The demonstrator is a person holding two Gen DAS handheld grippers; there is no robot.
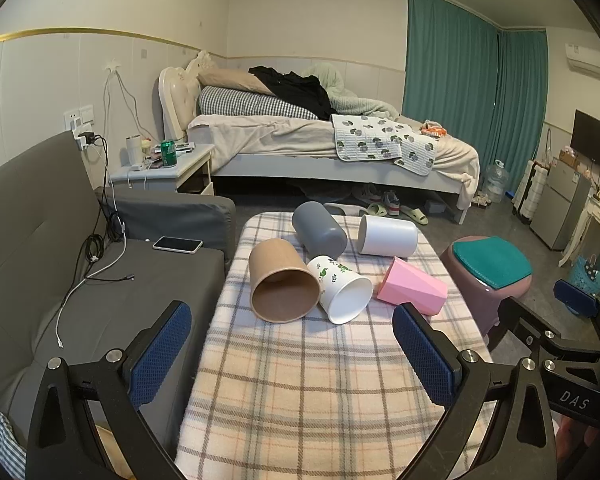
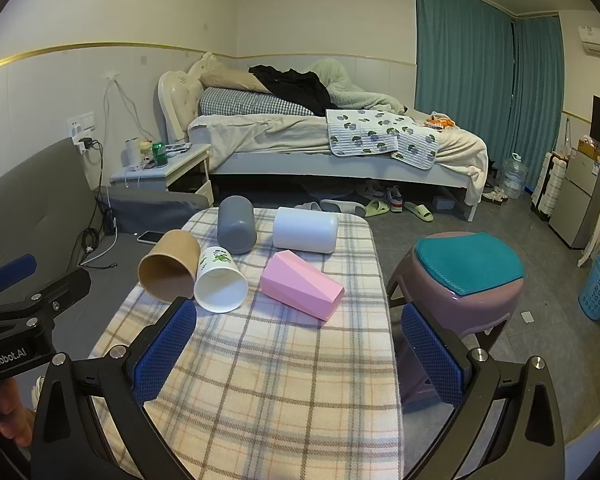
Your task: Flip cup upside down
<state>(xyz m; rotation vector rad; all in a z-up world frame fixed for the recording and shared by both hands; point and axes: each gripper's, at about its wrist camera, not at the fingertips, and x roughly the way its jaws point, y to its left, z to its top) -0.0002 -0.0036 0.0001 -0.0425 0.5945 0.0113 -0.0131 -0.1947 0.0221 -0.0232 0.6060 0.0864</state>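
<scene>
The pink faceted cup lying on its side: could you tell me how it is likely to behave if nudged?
The pink faceted cup probably resists rolling, since it rests on a flat facet. The soft plaid cloth should damp sliding. It looks empty, so likely light.

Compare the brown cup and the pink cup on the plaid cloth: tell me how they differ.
The brown cup is round and smooth; the pink cup is faceted with angular sides. The brown cup's open mouth faces the camera, so its inside shows; the pink cup's mouth does not show in either view. The brown cup touches the white printed cup; the pink cup lies apart from the brown one, beyond that cup. Both lie on their sides on the plaid cloth, neither held.
</scene>
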